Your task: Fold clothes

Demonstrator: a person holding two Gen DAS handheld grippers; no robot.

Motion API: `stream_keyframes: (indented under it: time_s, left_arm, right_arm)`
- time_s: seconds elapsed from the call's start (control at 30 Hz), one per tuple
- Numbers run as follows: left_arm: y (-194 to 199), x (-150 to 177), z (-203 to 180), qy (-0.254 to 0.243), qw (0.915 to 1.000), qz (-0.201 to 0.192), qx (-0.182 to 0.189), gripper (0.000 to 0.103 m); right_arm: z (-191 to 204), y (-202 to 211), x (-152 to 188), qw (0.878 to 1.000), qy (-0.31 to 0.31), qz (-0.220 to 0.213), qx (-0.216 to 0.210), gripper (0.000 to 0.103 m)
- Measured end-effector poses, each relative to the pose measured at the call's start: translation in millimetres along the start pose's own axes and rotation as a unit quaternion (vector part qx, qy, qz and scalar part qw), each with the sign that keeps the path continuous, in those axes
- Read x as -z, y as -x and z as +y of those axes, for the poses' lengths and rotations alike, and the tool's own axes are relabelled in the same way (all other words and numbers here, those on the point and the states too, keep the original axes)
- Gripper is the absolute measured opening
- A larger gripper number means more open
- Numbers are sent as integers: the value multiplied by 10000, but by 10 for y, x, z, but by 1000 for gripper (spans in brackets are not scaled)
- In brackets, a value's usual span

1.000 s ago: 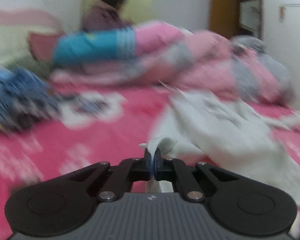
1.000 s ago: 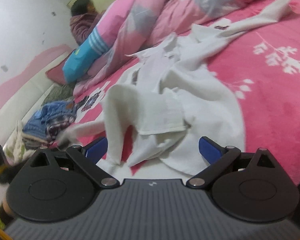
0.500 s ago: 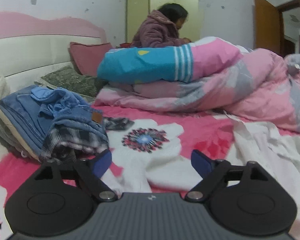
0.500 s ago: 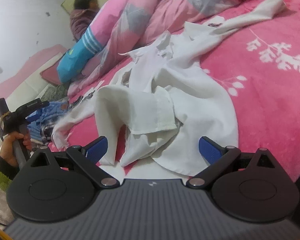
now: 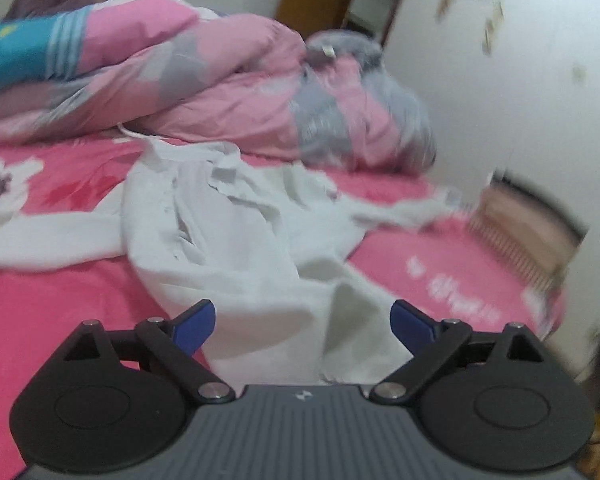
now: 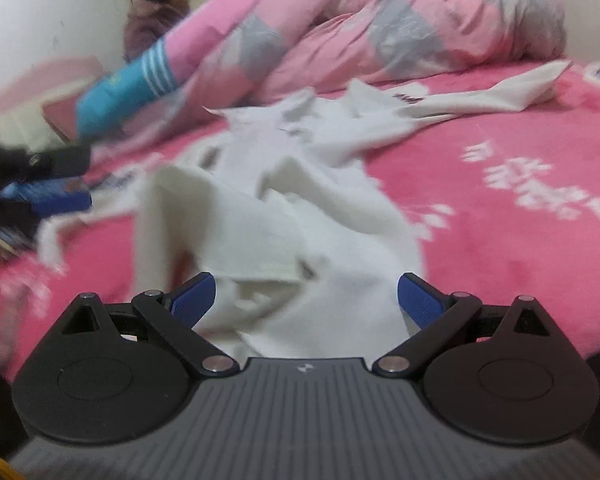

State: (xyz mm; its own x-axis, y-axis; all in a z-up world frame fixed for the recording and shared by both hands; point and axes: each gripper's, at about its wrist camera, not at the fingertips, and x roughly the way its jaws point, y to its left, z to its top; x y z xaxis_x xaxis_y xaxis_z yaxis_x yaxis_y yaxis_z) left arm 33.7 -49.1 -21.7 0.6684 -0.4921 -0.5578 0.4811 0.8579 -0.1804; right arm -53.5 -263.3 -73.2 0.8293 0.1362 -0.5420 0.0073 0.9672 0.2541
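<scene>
**Both grippers hover, spread, over one crumpled white garment**

The left gripper is held low and roughly level above the near edge of the bed, facing along its pink flowered cover toward the far wall. The right gripper sits in much the same pose, low over the bed's near edge and aimed across it; in its view the left gripper appears as a blurred black and blue shape at the left border, well apart from it.

There is one white garment, long-sleeved and rumpled, lying in the middle of the bed with one sleeve stretched out to the right and another trailing left. One pink, grey and blue quilt is heaped behind it along the far side. One person in a purple top is seen beyond the quilt.

The jaws of both grippers are spread wide, and neither pair holds anything. The near hem of the garment lies between and just past the blue fingertips of the right gripper, and likewise between those of the left. Motion blur makes it impossible to tell whether any fingertip touches the cloth.
</scene>
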Motion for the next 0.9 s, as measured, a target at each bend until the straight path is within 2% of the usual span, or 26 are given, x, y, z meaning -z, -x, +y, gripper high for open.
stream_keyframes:
  time_s: [0.03,0.07,0.1,0.17,0.3,0.47,0.6,0.8,0.83,0.9]
  left_arm:
    - [-76,21,-72,-189,9997,54,-174,80]
    - [-149,44,-134,-368,9986,100,-353,61]
    - [-216,61,-174,-462,9973,149,-555,51]
    - [-233,87,-110,-255,9971,202,-691,4]
    - [-21,79,199,559,9948,28,-847,2]
    - [313,103,636,1077,9839,-249,-1401,2]
    - [557,77,997,1320,9710,-432,-1946,2]
    - [574,191,1476,1662,9496,-170,-2653,3]
    - [552,221,1524,1688,9474,-75,-2717,6]
    - [604,226,1470,1592,9482,-186,-2744,19]
  right_arm:
    - [-38,-1,34,10000,-7,5,49,98]
    - [-78,-3,67,10000,-29,11,89,98]
    - [-128,-12,102,9999,-121,23,94,98]
    - [-177,-18,152,9997,-255,-28,38,98]
    - [-195,-19,187,9995,-285,-133,-45,98]
    - [-198,-45,193,9995,-289,-142,-62,100]
    - [-208,-48,187,9993,-328,-143,-81,100]
    - [-165,-89,172,9999,-160,-23,4,102]
    - [-144,-98,173,9999,-94,-5,48,102]
    - [-131,-103,175,10000,-8,29,84,102]
